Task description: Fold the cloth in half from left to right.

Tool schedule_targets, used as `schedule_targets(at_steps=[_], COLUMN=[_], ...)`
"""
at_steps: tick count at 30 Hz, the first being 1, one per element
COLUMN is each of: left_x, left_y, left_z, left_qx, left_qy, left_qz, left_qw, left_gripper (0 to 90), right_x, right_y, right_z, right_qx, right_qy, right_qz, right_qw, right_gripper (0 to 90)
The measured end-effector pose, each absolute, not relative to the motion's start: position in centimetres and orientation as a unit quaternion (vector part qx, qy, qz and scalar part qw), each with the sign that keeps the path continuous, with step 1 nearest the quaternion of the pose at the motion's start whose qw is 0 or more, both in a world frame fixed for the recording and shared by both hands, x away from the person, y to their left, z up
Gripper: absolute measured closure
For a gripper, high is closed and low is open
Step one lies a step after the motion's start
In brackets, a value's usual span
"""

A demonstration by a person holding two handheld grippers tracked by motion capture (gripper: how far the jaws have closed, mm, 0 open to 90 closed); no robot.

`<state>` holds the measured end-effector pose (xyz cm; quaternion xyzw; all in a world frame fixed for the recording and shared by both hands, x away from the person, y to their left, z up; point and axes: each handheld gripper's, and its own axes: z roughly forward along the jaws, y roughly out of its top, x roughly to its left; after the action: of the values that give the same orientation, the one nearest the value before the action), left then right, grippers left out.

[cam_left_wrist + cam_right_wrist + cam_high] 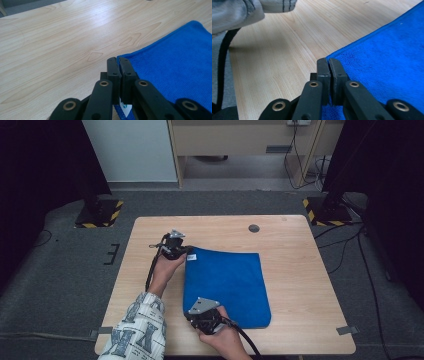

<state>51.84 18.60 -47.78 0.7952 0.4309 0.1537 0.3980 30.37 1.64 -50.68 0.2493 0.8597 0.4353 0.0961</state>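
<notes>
A blue cloth (227, 285) lies flat on the wooden table (300, 250), a little left of centre. My left gripper (188, 251) is at the cloth's far left corner. In the left gripper view the cloth (175, 65) spreads to the right, and the left gripper (117, 60) is shut with that corner pinched between its jaws. A white label (124, 106) shows under them. My right gripper (196, 312) sits at the near left corner. In the right gripper view the right gripper (329, 60) is shut on the corner of the cloth (387, 57).
A round grommet (254, 228) sits in the tabletop near the far edge. Bare wood surrounds the cloth on all sides. A patterned sleeve (137, 330) comes in at the bottom left. Two stands with yellow-black striped bases (100, 212) (325, 210) are on the floor beyond the table.
</notes>
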Motion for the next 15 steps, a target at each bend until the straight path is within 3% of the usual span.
schedule_targets(at_steps=[15], left_x=[52.0], left_y=[18.9], left_z=[-44.5], left_qx=[0.799], left_qy=[0.425], left_qz=[0.163], left_qw=[0.392], left_gripper=[88.2], right_x=[29.6], right_y=[2.1], right_z=[-48.3], right_qx=[0.237], right_qy=[0.852], right_qz=[0.450], right_qw=[0.128], right_gripper=[88.2])
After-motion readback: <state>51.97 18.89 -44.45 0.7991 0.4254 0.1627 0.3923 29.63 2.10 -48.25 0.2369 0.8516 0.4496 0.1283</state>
